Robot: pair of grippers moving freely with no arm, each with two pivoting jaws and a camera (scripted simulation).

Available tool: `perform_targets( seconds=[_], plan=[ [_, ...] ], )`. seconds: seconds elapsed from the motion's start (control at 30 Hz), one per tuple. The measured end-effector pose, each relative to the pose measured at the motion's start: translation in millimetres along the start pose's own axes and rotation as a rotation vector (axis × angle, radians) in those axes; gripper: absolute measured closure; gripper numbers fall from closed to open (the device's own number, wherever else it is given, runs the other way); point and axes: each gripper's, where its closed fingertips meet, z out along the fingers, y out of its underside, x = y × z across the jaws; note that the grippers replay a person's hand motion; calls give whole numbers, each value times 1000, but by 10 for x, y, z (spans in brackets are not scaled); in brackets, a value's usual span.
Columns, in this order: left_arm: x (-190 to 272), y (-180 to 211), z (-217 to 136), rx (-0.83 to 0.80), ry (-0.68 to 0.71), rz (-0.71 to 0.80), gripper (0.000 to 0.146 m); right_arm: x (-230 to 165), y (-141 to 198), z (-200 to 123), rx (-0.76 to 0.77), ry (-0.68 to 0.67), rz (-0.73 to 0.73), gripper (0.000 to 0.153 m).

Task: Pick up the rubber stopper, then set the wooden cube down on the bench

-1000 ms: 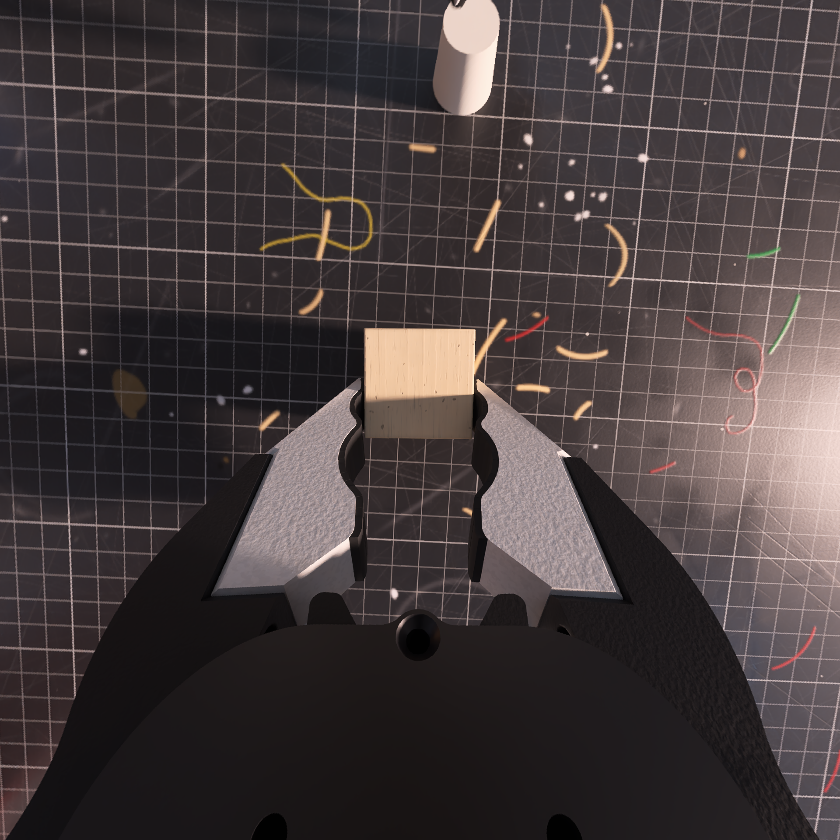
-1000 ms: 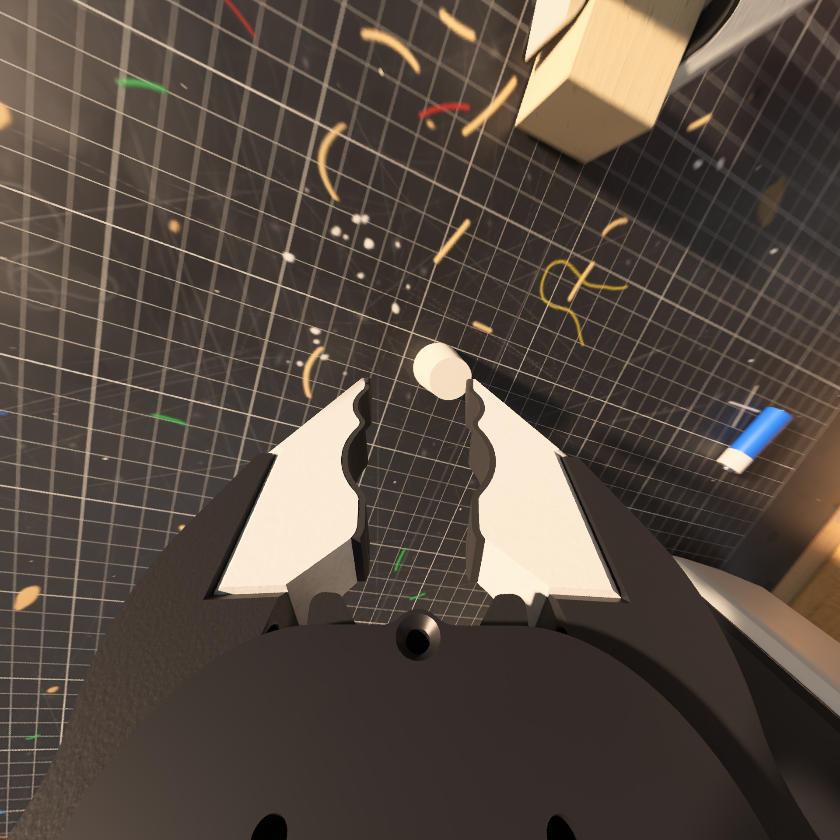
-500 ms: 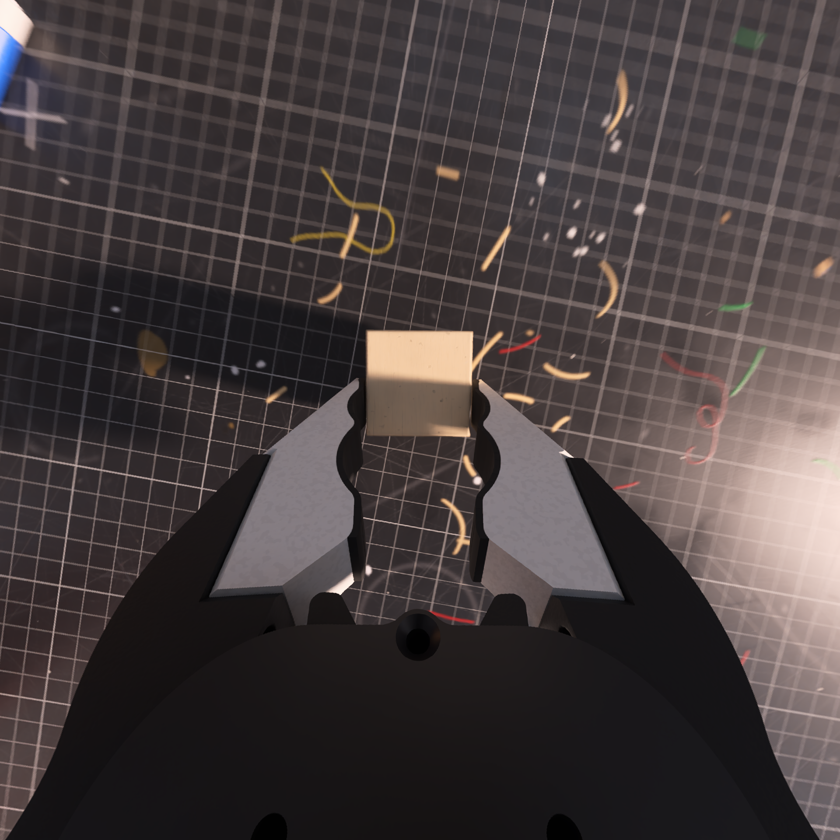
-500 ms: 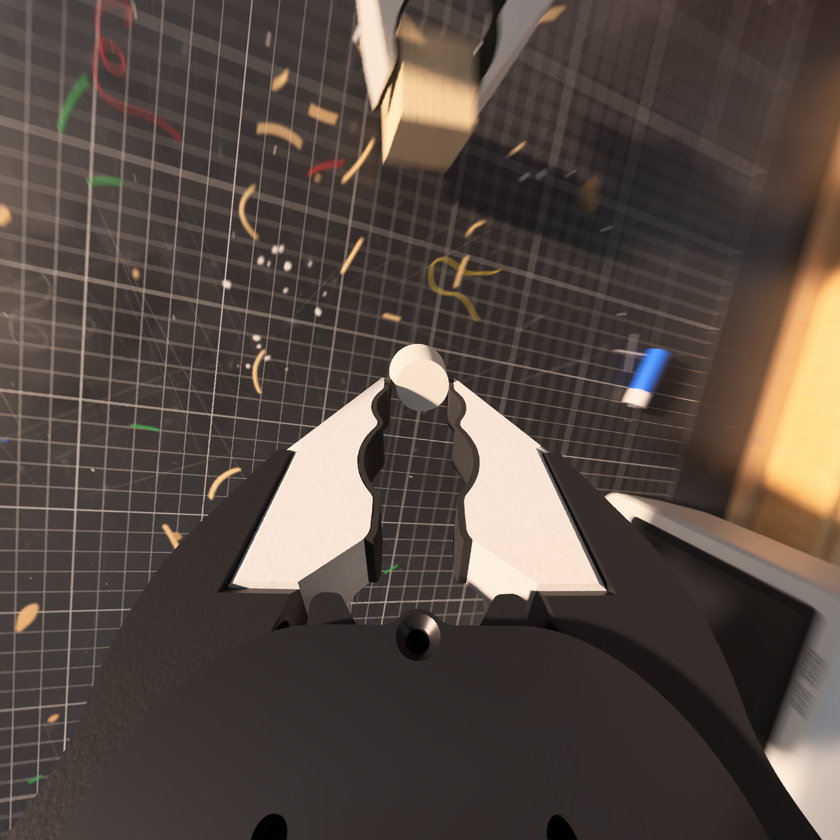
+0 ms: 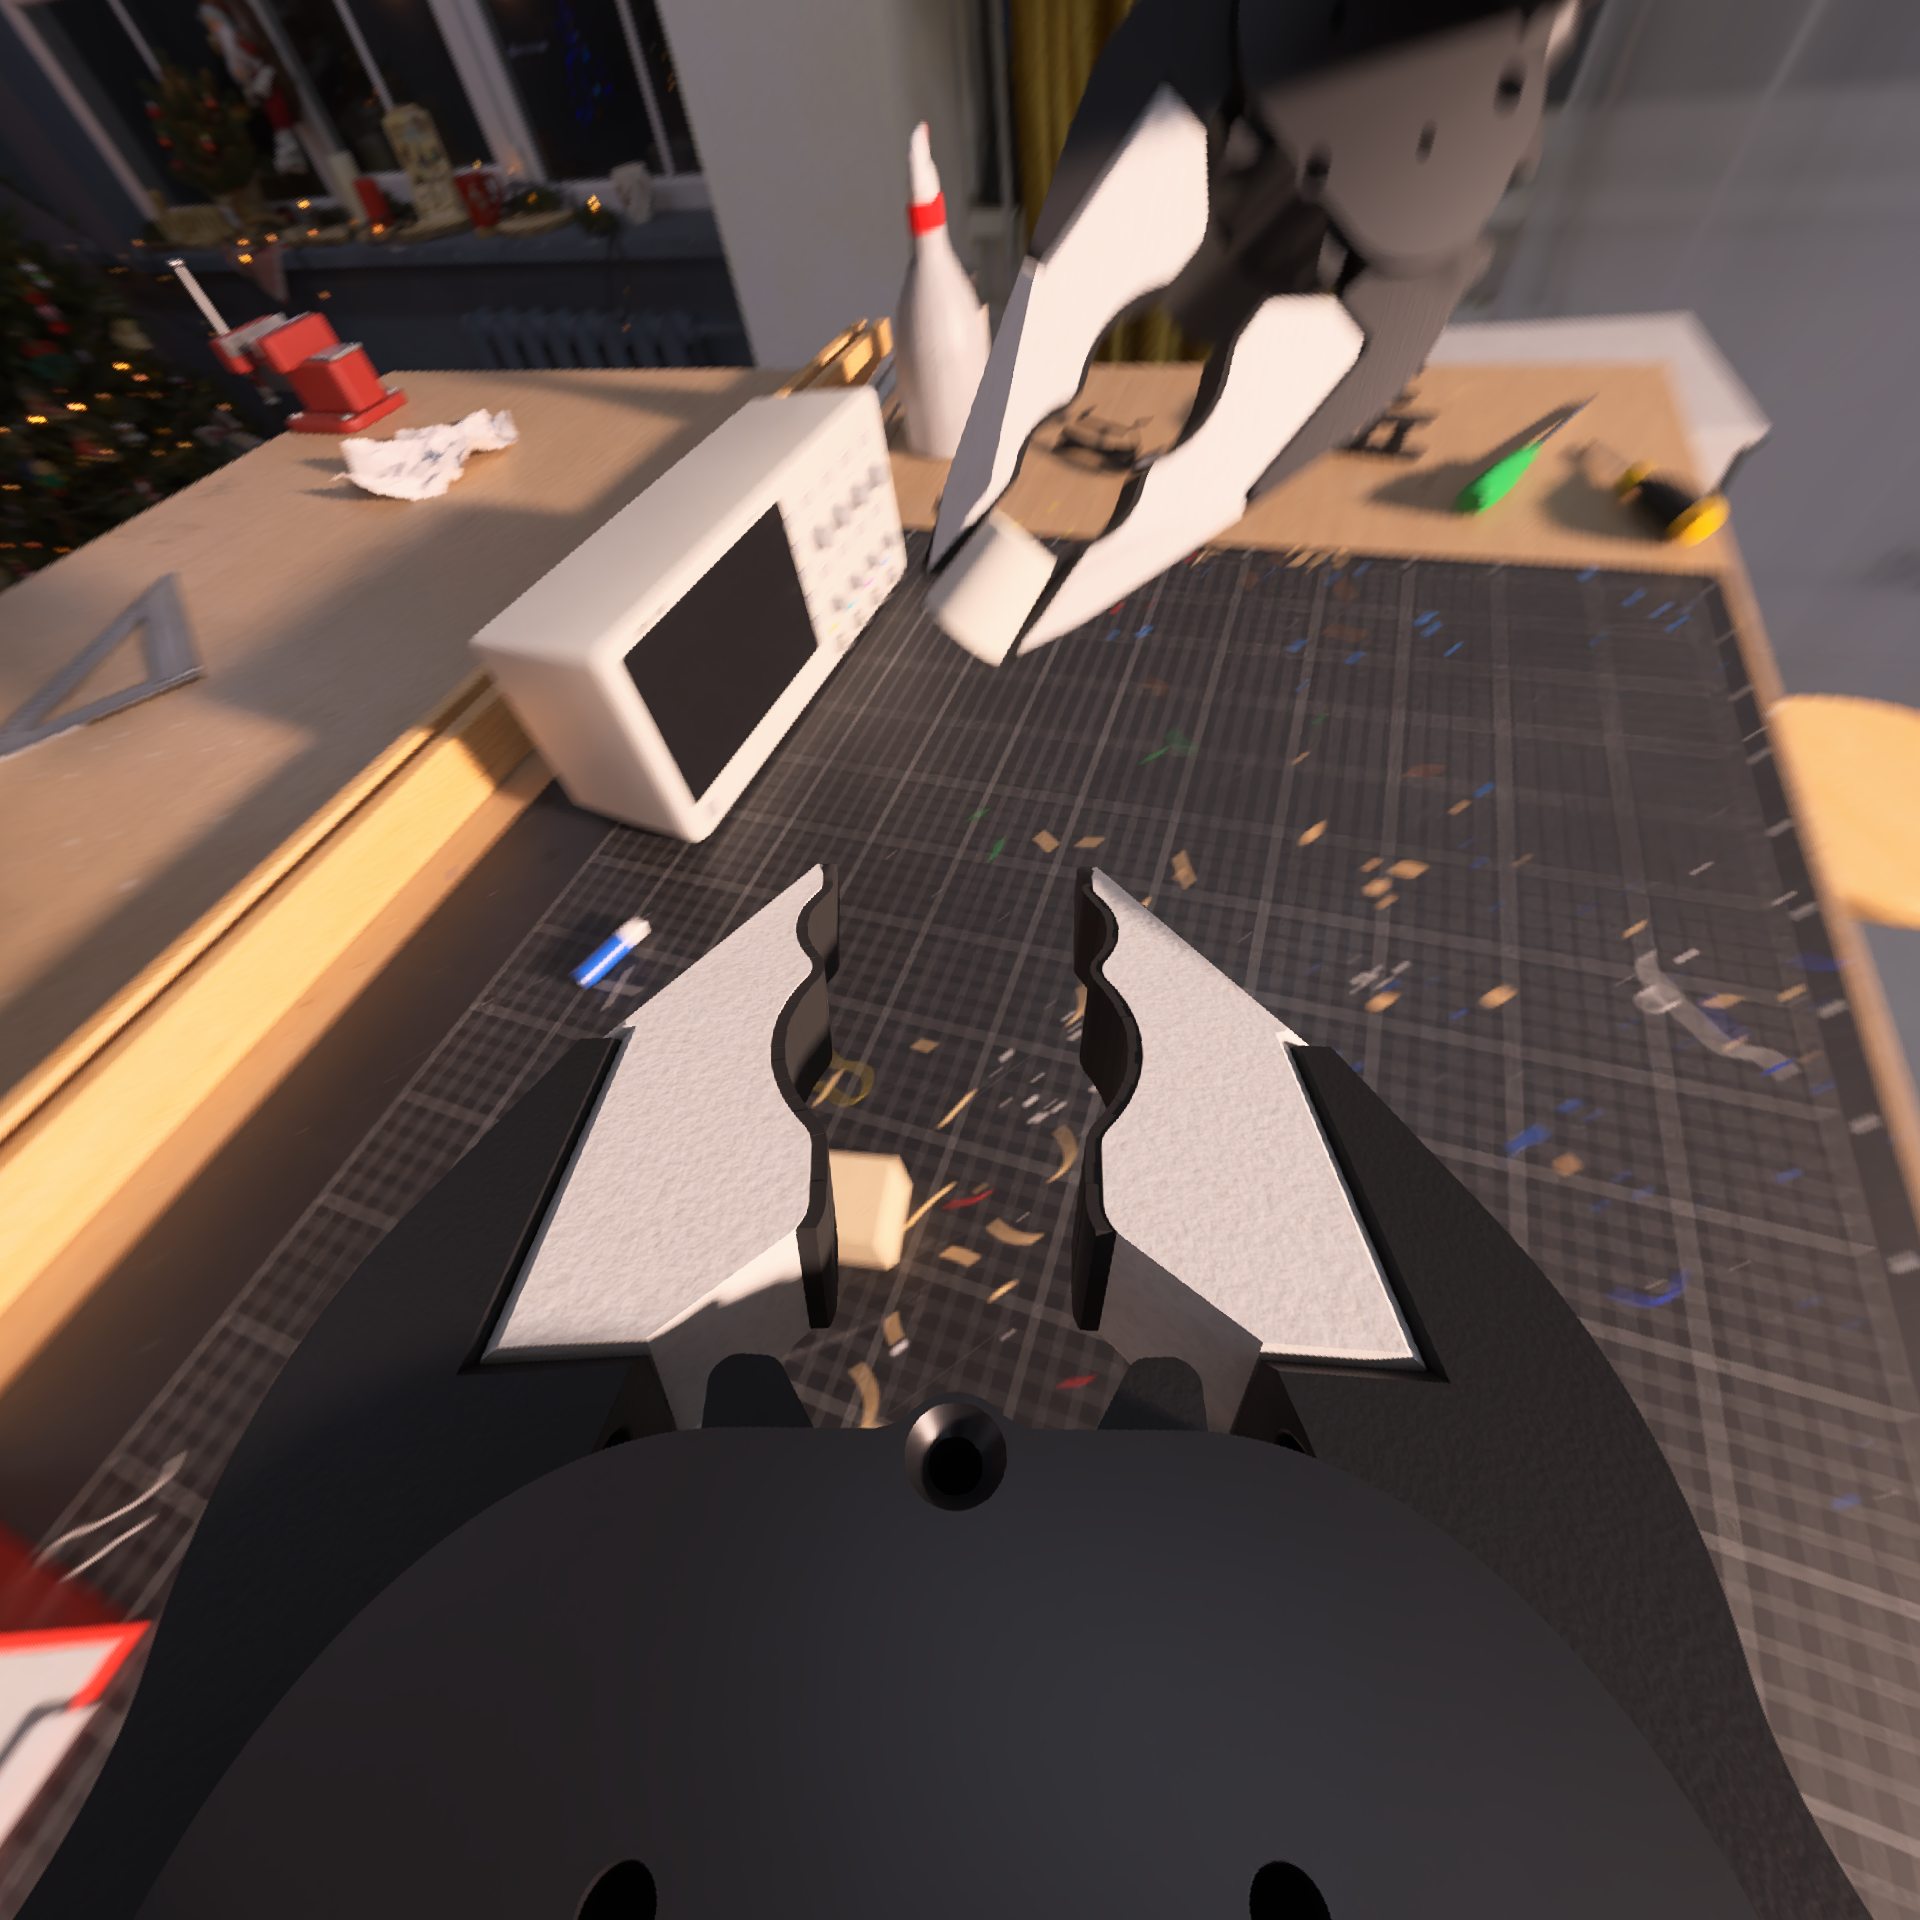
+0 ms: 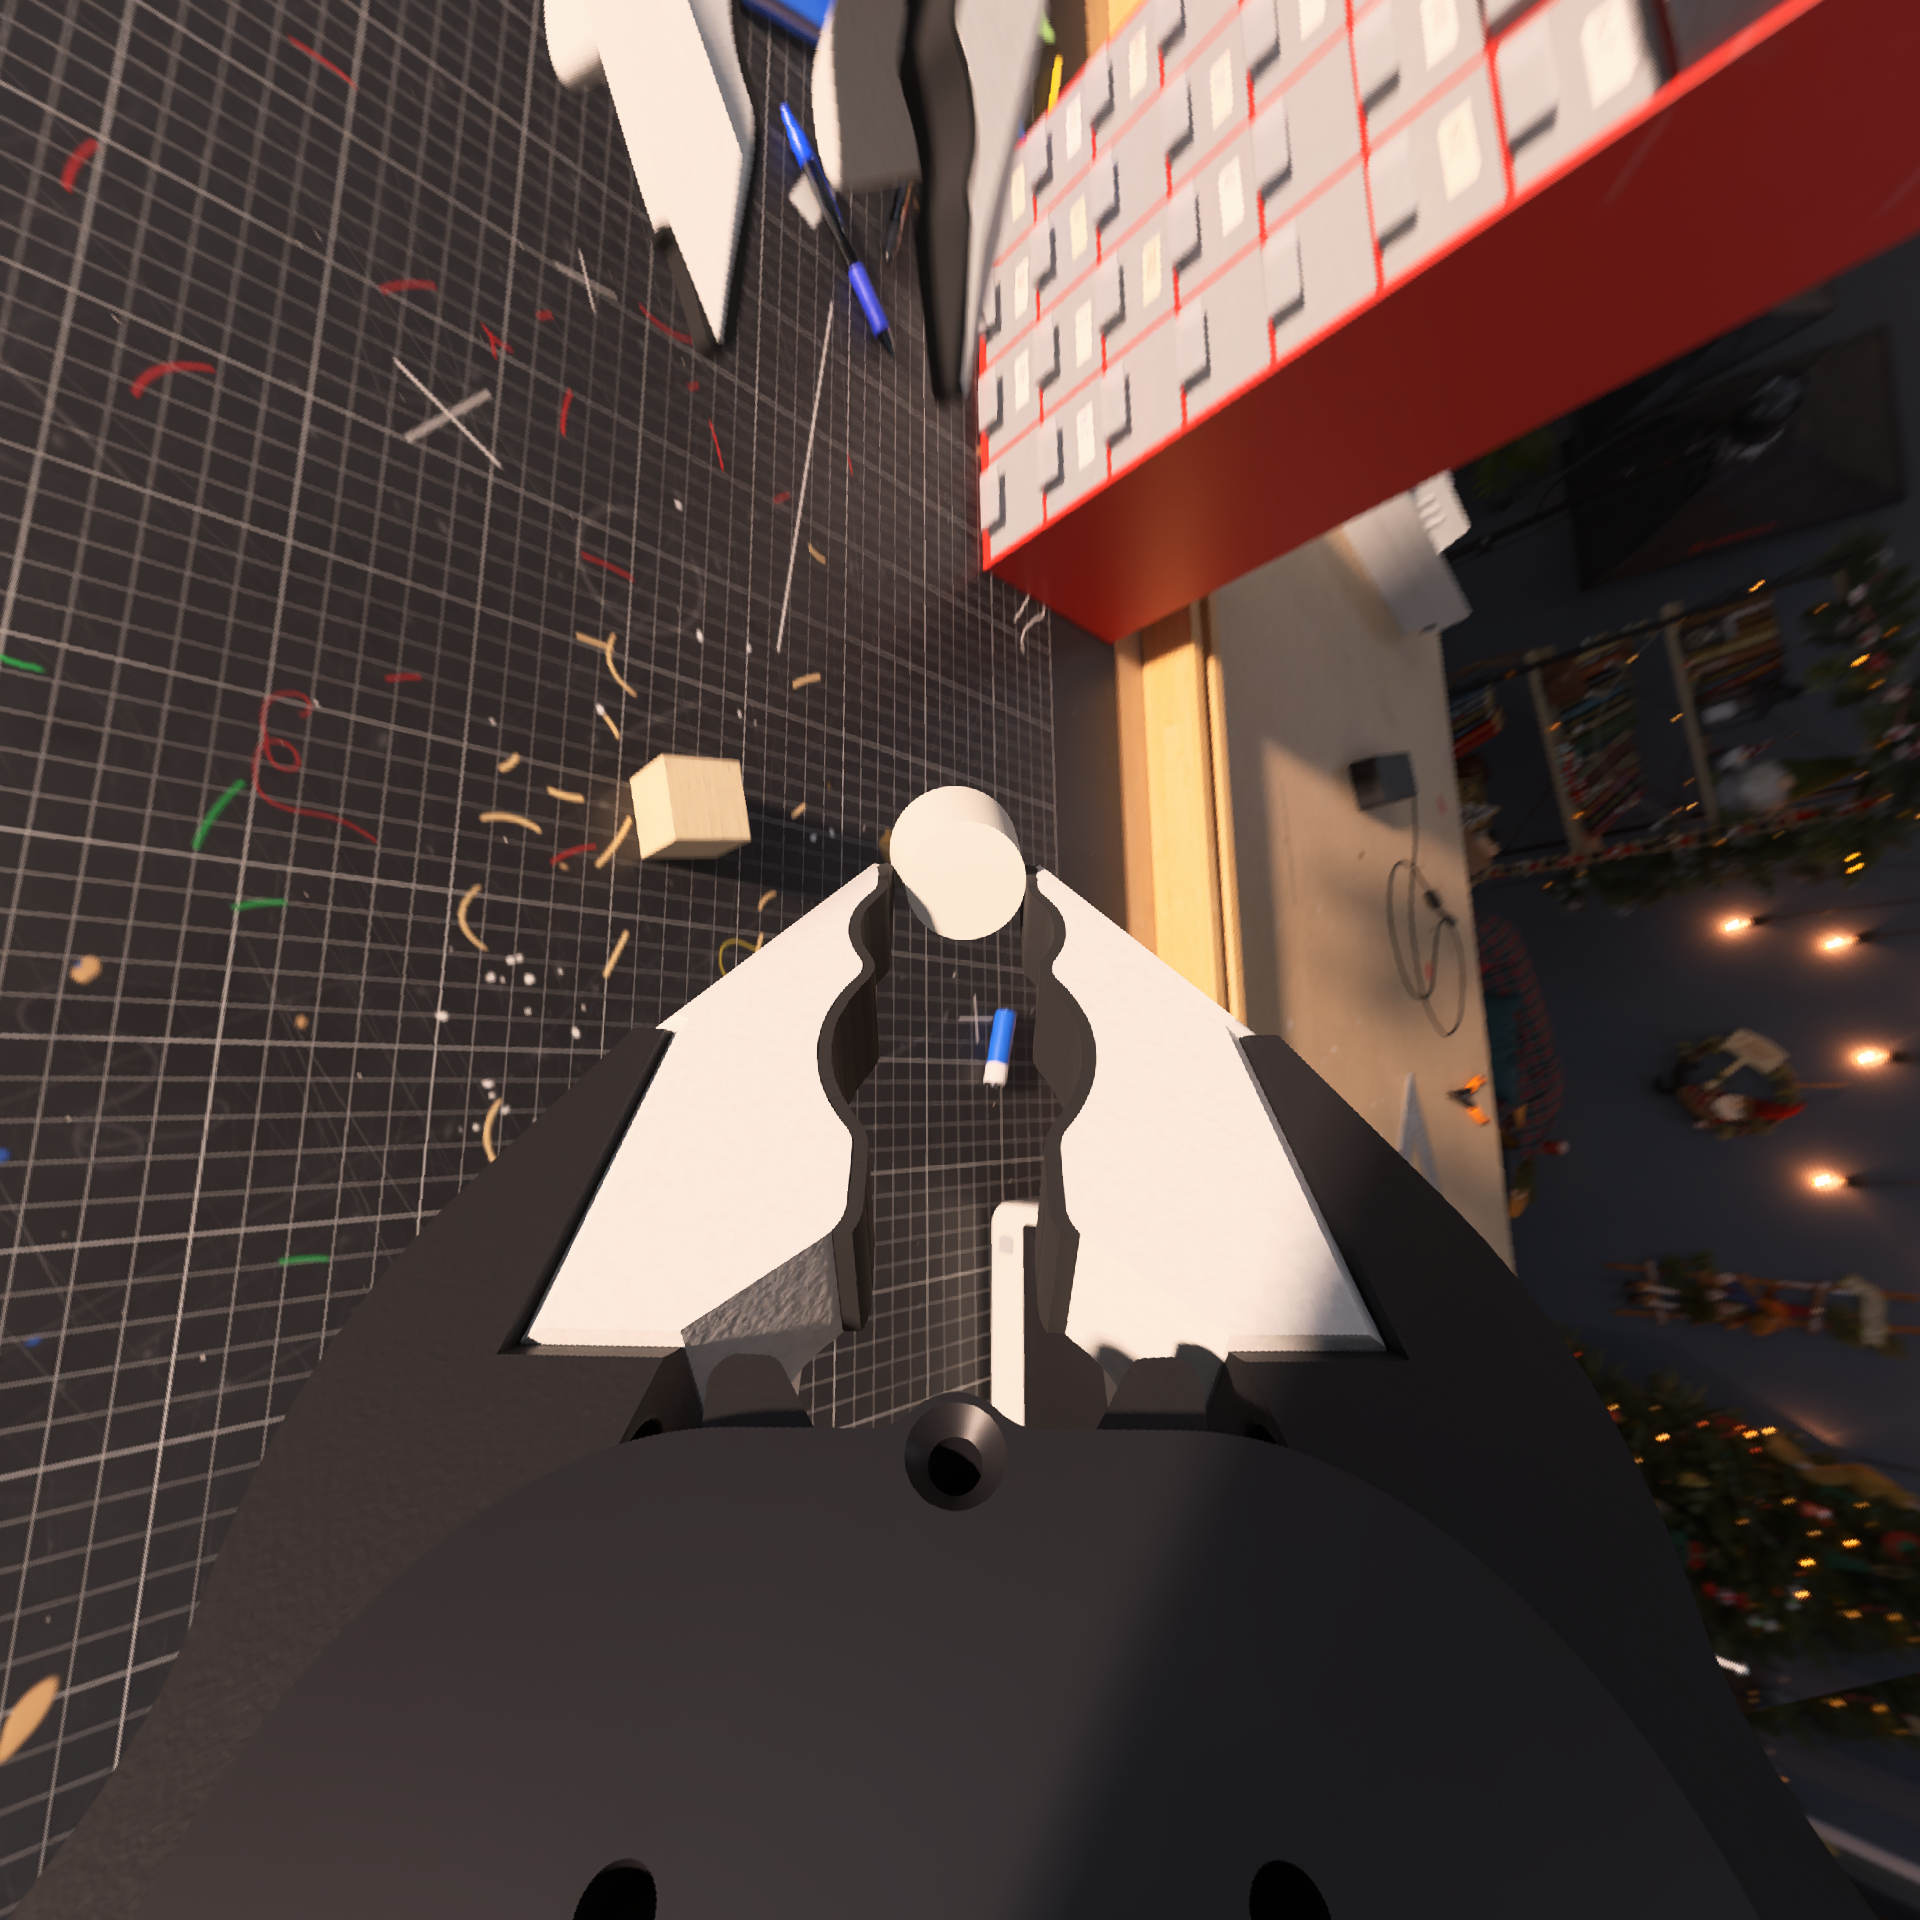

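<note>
The wooden cube (image 5: 871,1210) sits on the dark grid mat (image 5: 1403,810), seen low between my left gripper's fingers and apart from them. My left gripper (image 5: 956,894) is open and empty above the mat. The white rubber stopper (image 6: 956,862) is clamped between the tips of my right gripper (image 6: 958,883), held above the mat. In the left wrist view the right gripper (image 5: 992,603) hangs at the top with the stopper (image 5: 982,587) in its tips. In the right wrist view the cube (image 6: 689,807) lies left of the stopper, and the left gripper's fingers (image 6: 686,156) show open at the top.
A white instrument box (image 5: 707,623) stands at the mat's left edge, with a bowling pin (image 5: 935,322) behind it. A red drawer cabinet (image 6: 1351,260) stands beside the mat. A blue marker (image 5: 611,951) and a blue pen (image 6: 842,249) lie on the mat among wire scraps.
My left gripper has opened, let go of the cube and pulled up and back; the cube now rests on the mat. My right gripper has shut on the stopper and lifted it.
</note>
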Motion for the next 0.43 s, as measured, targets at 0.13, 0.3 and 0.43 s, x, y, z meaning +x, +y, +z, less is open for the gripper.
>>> perform_targets(
  seconds=[0.13,0.3,0.43],
  plan=[
    [356,-299,129,80,76,-155,97,-175,-364,-146,41,74,-70,129],
    [636,-349,248,148,134,-292,91,-306,-402,-387,5,212,-94,129],
    [852,-302,344,174,187,-342,96,-488,-345,-473,-13,241,-51,129]
  ],
)
